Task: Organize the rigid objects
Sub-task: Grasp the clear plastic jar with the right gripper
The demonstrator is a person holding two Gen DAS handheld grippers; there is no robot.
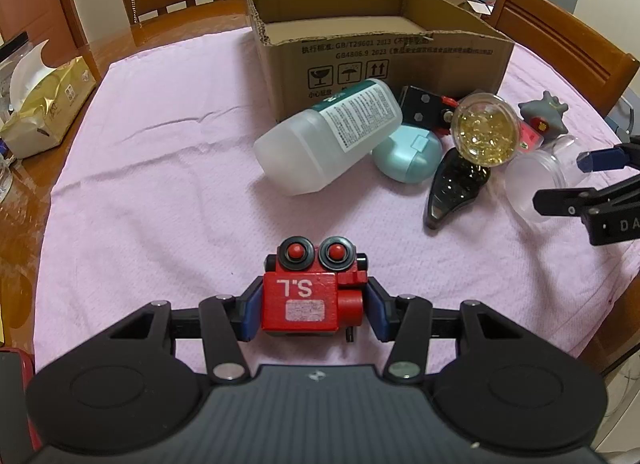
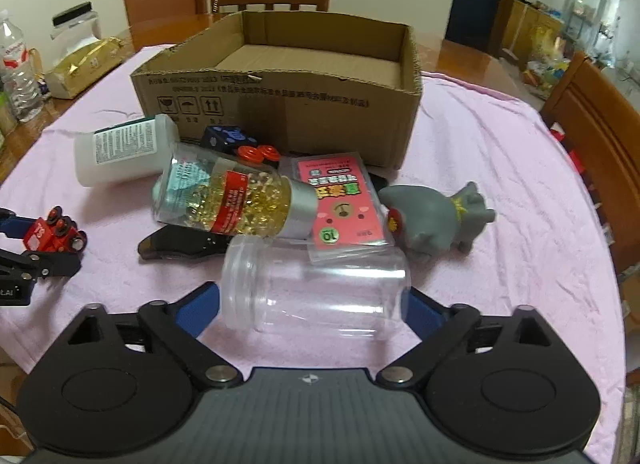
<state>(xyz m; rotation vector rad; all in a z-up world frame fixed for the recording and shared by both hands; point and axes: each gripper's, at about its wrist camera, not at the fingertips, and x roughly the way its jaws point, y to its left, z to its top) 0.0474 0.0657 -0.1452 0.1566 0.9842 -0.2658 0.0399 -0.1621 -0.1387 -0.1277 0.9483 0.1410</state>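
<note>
My left gripper (image 1: 314, 314) is shut on a red wooden toy train (image 1: 300, 304) with black wheels, blue pads pressing both its sides just above the pink cloth. That train (image 2: 52, 234) also shows at the far left of the right wrist view. My right gripper (image 2: 314, 310) has its blue pads against both ends of a clear plastic jar (image 2: 316, 292) lying sideways. The open cardboard box (image 2: 280, 111) stands behind the pile, and no object shows inside it.
A white bottle (image 1: 328, 139), teal case (image 1: 408, 155), gold capsule bottle (image 2: 232, 199), pink card pack (image 2: 344, 199), grey animal toy (image 2: 436, 219) and a dark flat piece (image 1: 452, 191) crowd the box's front. Tissue pack (image 1: 44, 111) lies left; wooden chairs ring the table.
</note>
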